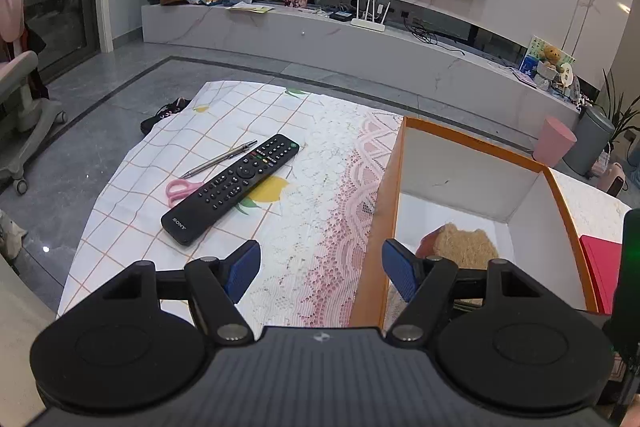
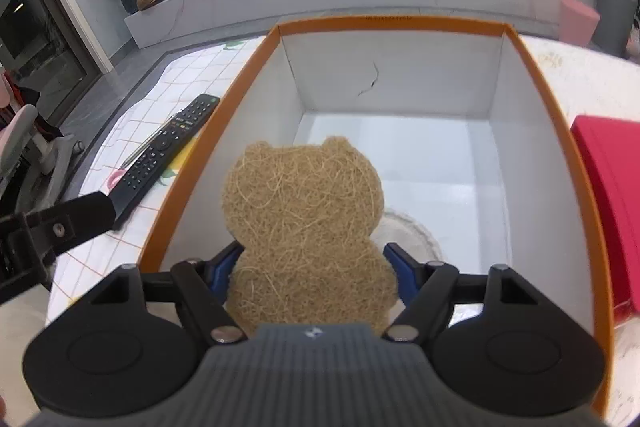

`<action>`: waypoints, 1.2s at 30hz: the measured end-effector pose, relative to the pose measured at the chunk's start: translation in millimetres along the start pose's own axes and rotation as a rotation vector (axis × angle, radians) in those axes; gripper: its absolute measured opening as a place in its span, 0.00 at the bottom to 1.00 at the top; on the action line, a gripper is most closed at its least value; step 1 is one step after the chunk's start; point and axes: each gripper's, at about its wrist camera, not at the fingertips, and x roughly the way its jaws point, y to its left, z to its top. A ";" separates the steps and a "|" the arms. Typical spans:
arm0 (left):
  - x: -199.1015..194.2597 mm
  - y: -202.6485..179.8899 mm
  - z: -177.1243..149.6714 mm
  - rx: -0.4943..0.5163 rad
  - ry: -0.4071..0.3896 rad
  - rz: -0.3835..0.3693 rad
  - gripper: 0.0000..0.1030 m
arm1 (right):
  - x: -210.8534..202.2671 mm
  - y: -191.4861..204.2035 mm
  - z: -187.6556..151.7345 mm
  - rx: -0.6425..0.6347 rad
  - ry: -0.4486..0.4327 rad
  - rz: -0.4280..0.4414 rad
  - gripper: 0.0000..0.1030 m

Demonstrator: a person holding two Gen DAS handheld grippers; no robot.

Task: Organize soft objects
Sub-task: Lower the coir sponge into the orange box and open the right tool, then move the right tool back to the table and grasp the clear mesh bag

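A tan bear-shaped fibre sponge (image 2: 304, 223) lies between the blue fingers of my right gripper (image 2: 314, 273), which stands wide open over the orange-rimmed white box (image 2: 556, 99). The fingers flank the sponge's lower lobe; I cannot tell if they touch it. In the left wrist view the sponge (image 1: 466, 243) shows inside the box (image 1: 390, 179). A round white lace piece (image 2: 408, 231) lies on the box floor under the sponge. My left gripper (image 1: 320, 271) is open and empty above the tablecloth, just left of the box wall.
A black remote (image 1: 232, 187), pink-handled scissors (image 1: 182, 189) and a pen (image 1: 224, 159) lie on the checked tablecloth (image 1: 132, 187) left of the box. A red box (image 2: 612, 195) stands right of the orange box. The left gripper's body (image 2: 52, 227) shows at the left.
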 end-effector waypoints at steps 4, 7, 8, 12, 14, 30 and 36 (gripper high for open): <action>-3.3 1.4 -0.5 0.005 -0.009 0.014 0.79 | -1.2 -1.9 3.8 -0.024 0.023 0.007 0.78; -9.7 2.2 0.7 0.004 -0.029 0.016 0.79 | -2.4 1.6 4.3 -0.061 0.025 0.020 0.86; -11.7 2.8 1.0 -0.001 -0.033 0.016 0.79 | -1.5 2.3 5.2 -0.069 0.025 0.022 0.87; -19.7 2.9 4.7 0.003 -0.055 0.029 0.79 | -5.6 2.3 4.7 -0.067 0.025 0.044 0.88; -26.2 2.7 8.3 -0.006 -0.072 0.038 0.79 | -12.9 -0.2 5.6 -0.072 0.011 0.085 0.88; -87.9 -80.8 15.5 0.088 -0.233 -0.160 0.79 | -149.8 -81.1 10.1 -0.125 -0.219 0.129 0.91; -99.2 -153.1 -7.2 0.208 -0.250 -0.264 0.79 | -223.1 -166.3 8.7 -0.069 -0.369 -0.006 0.94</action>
